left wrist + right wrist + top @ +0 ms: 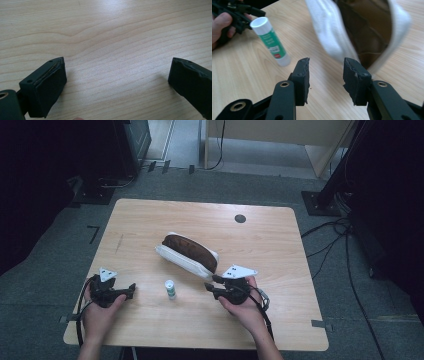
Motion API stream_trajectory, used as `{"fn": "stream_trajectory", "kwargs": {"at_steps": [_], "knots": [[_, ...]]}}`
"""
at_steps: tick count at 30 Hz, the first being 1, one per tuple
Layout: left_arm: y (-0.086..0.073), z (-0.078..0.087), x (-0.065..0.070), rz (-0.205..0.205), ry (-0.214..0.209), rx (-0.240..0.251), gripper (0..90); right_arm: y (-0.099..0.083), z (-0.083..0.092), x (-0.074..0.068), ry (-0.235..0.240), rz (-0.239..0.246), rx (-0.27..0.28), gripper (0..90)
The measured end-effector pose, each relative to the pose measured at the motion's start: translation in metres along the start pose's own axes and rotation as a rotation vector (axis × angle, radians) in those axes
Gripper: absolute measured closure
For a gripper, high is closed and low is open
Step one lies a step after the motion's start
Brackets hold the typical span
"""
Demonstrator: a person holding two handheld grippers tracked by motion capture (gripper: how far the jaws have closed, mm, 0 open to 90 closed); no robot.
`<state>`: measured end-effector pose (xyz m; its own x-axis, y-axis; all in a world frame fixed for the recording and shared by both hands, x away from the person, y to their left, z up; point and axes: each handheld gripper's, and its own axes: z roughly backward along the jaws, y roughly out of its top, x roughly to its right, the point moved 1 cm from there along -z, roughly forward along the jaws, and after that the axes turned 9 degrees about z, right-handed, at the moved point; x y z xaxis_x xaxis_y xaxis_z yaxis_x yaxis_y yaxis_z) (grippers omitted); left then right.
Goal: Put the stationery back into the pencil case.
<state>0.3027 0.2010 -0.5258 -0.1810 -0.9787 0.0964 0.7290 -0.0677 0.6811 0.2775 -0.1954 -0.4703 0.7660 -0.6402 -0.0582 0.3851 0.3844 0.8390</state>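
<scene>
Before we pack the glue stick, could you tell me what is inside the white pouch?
The pouch lies open on the table. Its mouth shows a dark brown lining with folds, and no item in the part that shows. The deeper end is hidden by the white rim.

1. The desk is pale wood with wavy, darker grain lines; a small dark round disc sits in its top.
2. The pouch is white outside and dark brown inside.
3. The glue stick has a white cap and base, with a green label bearing white print and a small red mark.
4. The left tongs are matt black, as are the right tongs, whose arms carry brass-coloured rivet rings.
5. Each of the tongs carries a light grey three-cornered plate with dark dots.
6. The floor is dull grey carpet.
</scene>
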Motion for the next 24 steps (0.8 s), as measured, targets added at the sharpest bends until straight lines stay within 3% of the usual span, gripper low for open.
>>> {"fn": "stream_trajectory", "kwargs": {"at_steps": [8, 17, 24], "knots": [[0.0, 0.0, 0.0, 0.0, 0.0, 0.0, 1.8, 0.007, -0.018, -0.017, 0.047, 0.008, 0.022, 57.0], [0.0, 0.0, 0.0, 0.0, -0.002, 0.0, 1.9, 0.016, -0.013, -0.033, 0.059, 0.026, 0.059, 57.2], [0.0, 0.0, 0.0, 0.0, -0.002, 0.0, 1.8, 0.023, -0.024, -0.041, 0.094, 0.04, 0.053, 57.1]]}}
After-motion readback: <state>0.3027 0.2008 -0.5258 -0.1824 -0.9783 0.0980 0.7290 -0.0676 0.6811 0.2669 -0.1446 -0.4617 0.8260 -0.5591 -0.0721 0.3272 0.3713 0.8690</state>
